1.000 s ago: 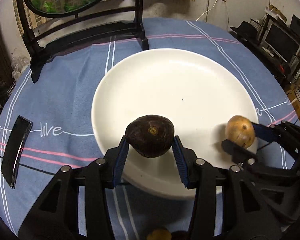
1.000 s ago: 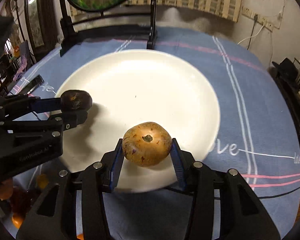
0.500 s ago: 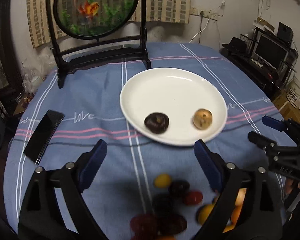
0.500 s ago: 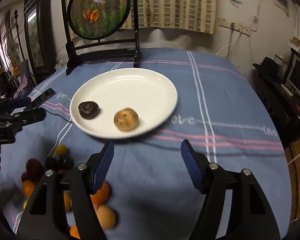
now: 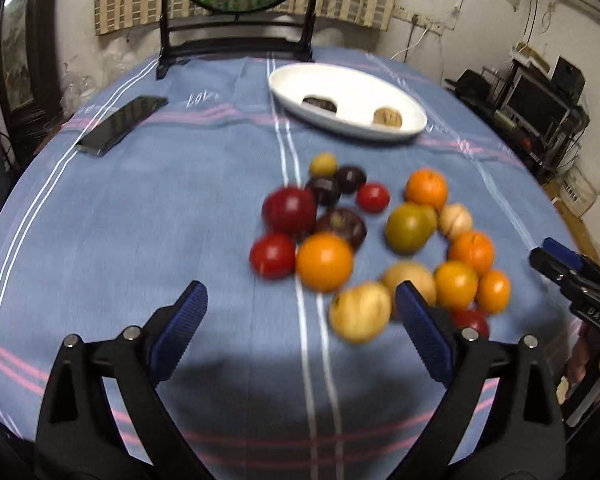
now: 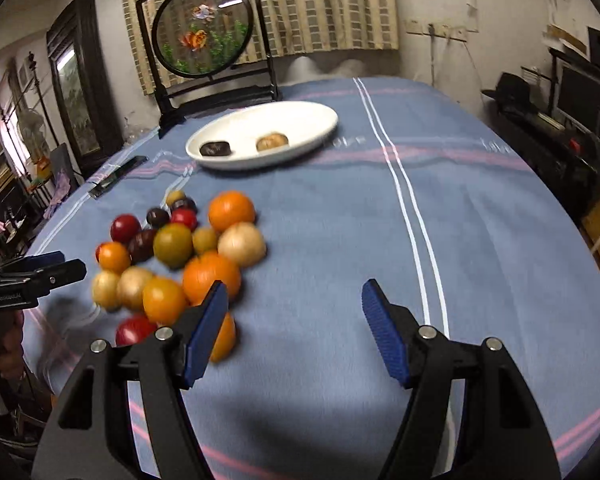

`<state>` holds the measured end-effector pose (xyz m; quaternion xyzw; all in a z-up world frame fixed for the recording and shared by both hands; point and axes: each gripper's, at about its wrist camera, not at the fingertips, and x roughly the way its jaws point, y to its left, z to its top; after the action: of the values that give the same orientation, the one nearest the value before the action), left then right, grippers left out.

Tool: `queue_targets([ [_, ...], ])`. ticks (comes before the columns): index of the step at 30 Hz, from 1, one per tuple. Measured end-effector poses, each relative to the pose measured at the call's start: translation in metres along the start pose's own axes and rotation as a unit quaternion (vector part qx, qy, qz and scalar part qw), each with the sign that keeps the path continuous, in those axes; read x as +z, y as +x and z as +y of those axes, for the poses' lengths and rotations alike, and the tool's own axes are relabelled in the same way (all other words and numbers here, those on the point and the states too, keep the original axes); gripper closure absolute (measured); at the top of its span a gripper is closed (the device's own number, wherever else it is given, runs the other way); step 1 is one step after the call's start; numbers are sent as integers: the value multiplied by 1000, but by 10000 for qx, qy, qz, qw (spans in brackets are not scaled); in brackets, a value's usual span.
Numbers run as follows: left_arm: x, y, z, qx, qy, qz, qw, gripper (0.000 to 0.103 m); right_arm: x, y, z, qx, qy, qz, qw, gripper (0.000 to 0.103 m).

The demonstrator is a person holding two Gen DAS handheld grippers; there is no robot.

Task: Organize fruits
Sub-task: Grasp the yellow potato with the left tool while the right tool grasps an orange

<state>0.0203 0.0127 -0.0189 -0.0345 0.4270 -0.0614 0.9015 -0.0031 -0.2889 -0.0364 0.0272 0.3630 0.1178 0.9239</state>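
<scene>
A white plate (image 5: 400, 96) (image 6: 312, 120) stands at the far side of the table. It holds a dark fruit (image 5: 320, 105) (image 6: 215, 148) and a tan fruit (image 5: 387, 117) (image 6: 272, 142). A pile of several loose red, orange, dark and tan fruits (image 5: 364, 236) (image 6: 180, 256) lies on the cloth nearer to me. My left gripper (image 5: 300, 304) is open and empty, above the near edge of the pile. My right gripper (image 6: 294, 304) is open and empty, right of the pile. Each gripper shows at the edge of the other's view.
A black phone (image 5: 122, 125) lies on the blue striped tablecloth (image 5: 140, 240) at the left. A round framed goldfish screen (image 6: 204, 40) on a black stand rises behind the plate. Shelves with electronics (image 5: 540, 104) stand to the right of the table.
Both grippers let go of their fruits onto the plate, opened, and pulled back and up. The loose fruit pile now fills the middle of both views.
</scene>
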Motion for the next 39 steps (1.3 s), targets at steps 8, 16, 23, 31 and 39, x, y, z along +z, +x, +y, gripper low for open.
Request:
queue_targets([
  [8, -28, 2, -8, 4, 168, 170, 9997, 7, -24, -10, 21, 3, -630, 34, 9980, 33],
  [16, -28, 18, -10, 37, 303, 375, 9988, 7, -24, 17, 47, 88, -1012, 413, 9940, 33],
  [23, -20, 29, -10, -93, 182, 518, 9984, 7, -19, 39, 60, 154, -1024, 726, 9920, 43],
  [31, -14, 35, -16, 96, 107, 581, 9982, 8, -19, 38, 52, 355, -828, 721, 9933, 67],
  [39, -11, 29, -29, -46, 70, 625, 9980, 46, -24, 31, 42, 527, -687, 636, 9942, 67],
])
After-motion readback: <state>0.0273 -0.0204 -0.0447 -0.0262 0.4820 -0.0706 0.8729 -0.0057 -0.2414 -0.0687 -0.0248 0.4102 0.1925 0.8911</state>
